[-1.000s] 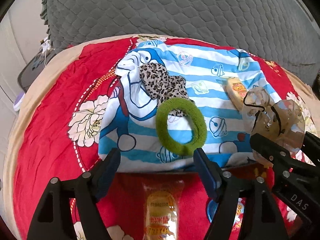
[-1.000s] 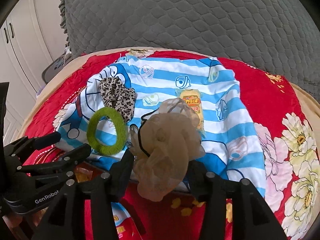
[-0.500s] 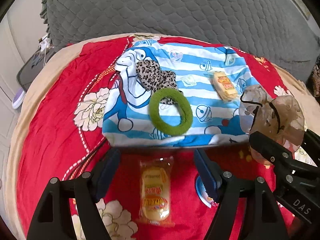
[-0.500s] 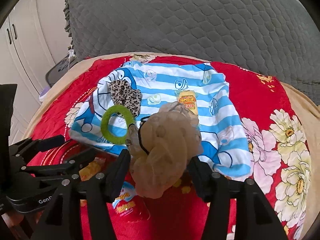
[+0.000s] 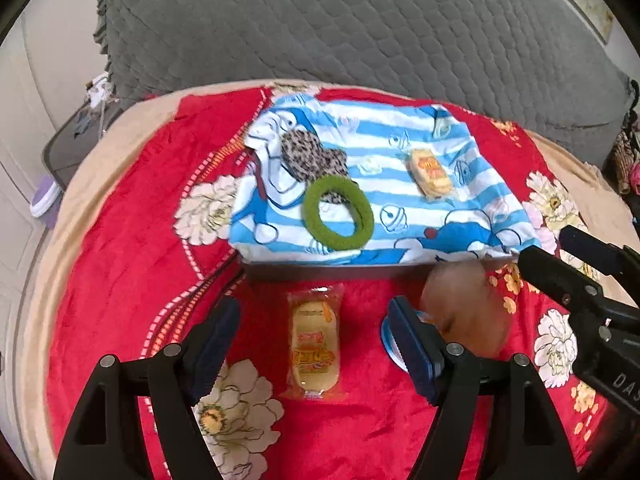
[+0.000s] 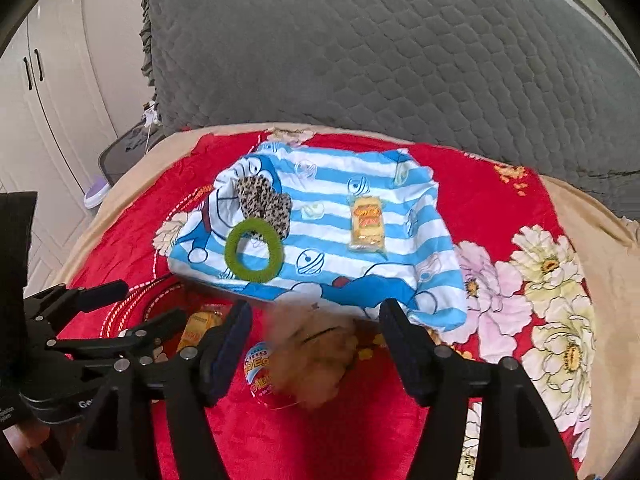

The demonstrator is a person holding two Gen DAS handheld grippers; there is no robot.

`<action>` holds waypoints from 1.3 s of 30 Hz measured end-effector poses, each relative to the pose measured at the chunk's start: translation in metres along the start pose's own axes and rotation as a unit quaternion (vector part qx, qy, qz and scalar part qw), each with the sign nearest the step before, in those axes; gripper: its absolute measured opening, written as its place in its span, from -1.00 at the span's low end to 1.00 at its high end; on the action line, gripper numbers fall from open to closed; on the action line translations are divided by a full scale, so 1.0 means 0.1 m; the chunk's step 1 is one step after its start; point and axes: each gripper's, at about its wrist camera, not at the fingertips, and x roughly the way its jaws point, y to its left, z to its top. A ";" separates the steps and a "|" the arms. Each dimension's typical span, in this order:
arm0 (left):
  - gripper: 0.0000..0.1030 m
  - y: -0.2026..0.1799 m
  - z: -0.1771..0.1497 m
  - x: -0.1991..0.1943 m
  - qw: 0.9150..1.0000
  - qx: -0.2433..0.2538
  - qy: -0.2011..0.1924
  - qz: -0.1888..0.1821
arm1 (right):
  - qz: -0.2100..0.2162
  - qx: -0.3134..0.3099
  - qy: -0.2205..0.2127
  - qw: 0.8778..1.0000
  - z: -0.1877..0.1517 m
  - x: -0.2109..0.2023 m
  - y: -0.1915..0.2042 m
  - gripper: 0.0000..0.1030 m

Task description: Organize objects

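Note:
A sheer beige scrunchie [image 6: 312, 356] lies blurred on the red blanket between my right gripper's [image 6: 316, 352] spread fingers, free of them; it also shows in the left wrist view [image 5: 468, 312]. It partly covers a round blue snack pack [image 6: 260, 372]. My left gripper [image 5: 316, 344] is open and empty above a wrapped yellow cake [image 5: 316, 348]. On the blue striped cloth [image 5: 400, 136] lie a green hair ring [image 5: 338, 212], a leopard scrunchie [image 5: 308, 158] and a second yellow snack [image 5: 430, 172].
A red flowered blanket [image 5: 128, 240] covers the round surface. A grey quilted cushion [image 5: 340, 24] stands behind it. White cupboards [image 6: 40, 100] and a grey bin [image 6: 120, 152] are at the left.
My right gripper has opened and let go of the beige scrunchie, which dropped onto the blanket in front of the cloth. Both grippers pulled back from the cloth.

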 end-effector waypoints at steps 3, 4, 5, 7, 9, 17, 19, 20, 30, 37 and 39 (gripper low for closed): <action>0.50 0.03 0.01 -0.07 1.000 -0.004 -0.005 0.000 | -0.002 0.004 -0.006 1.000 0.03 -0.09 -0.01 0.27; 0.50 0.04 0.01 -0.10 1.000 -0.006 -0.006 -0.002 | -0.002 0.003 -0.009 1.000 0.03 -0.12 -0.02 0.27; 0.50 0.03 0.01 -0.13 1.000 -0.004 -0.007 -0.001 | -0.002 0.003 -0.009 1.000 0.04 -0.14 -0.01 0.27; 0.50 0.03 0.01 -0.16 1.000 -0.004 -0.010 0.000 | -0.003 0.002 -0.012 1.000 0.03 -0.19 0.00 0.28; 0.50 0.04 0.00 -0.20 1.000 -0.006 -0.012 0.000 | -0.005 -0.001 -0.012 1.000 0.02 -0.21 0.02 0.28; 0.50 0.03 -0.09 -0.35 1.000 -0.003 -0.017 0.006 | 0.000 -0.002 -0.014 1.000 -0.11 -0.33 0.06 0.28; 0.50 0.04 -0.12 -0.40 1.000 -0.005 -0.018 0.005 | 0.004 -0.001 -0.014 1.000 -0.14 -0.38 0.07 0.28; 0.50 0.05 -0.14 -0.44 1.000 -0.007 -0.020 0.005 | 0.003 -0.001 -0.016 1.000 -0.15 -0.41 0.07 0.28; 0.51 0.00 -0.27 -0.93 0.999 0.002 -0.050 -0.001 | 0.000 -0.007 -0.051 0.999 -0.24 -0.91 0.13 0.42; 0.51 0.01 -0.38 -1.21 0.998 0.002 -0.063 -0.003 | -0.006 -0.016 -0.081 0.997 -0.33 -1.28 0.22 0.51; 0.51 0.00 -0.40 -1.27 0.998 0.002 -0.068 -0.004 | -0.011 -0.020 -0.090 0.996 -0.35 -1.39 0.25 0.54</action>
